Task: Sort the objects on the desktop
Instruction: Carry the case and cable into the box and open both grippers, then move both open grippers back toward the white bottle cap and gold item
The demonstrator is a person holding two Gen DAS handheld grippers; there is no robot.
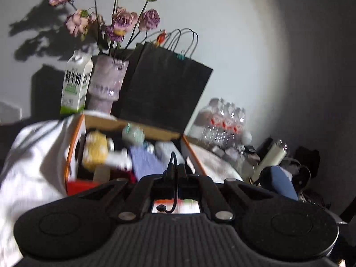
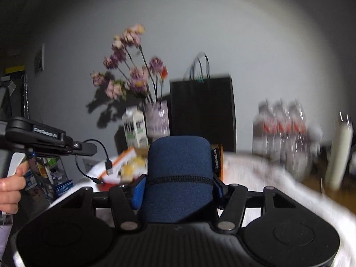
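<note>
My left gripper (image 1: pixel 175 169) is shut on a black USB cable (image 1: pixel 172 200) that loops down from its tips, above the near edge of an open orange-rimmed cardboard box (image 1: pixel 73 146). The box holds a yellow item (image 1: pixel 95 149), a purple cloth (image 1: pixel 146 162) and other small things. My right gripper (image 2: pixel 178 184) is shut on a blue fabric case (image 2: pixel 178 169), held up in front of the box. The left gripper (image 2: pixel 86 148) with the dangling cable (image 2: pixel 98 173) also shows at the left of the right wrist view.
A milk carton (image 1: pixel 75 82), a vase of purple flowers (image 1: pixel 106 80) and a black paper bag (image 1: pixel 164 89) stand behind the box. A pack of water bottles (image 1: pixel 222 122) and a cream bottle (image 1: pixel 271 158) are to the right. A white cloth (image 1: pixel 33 155) covers the table.
</note>
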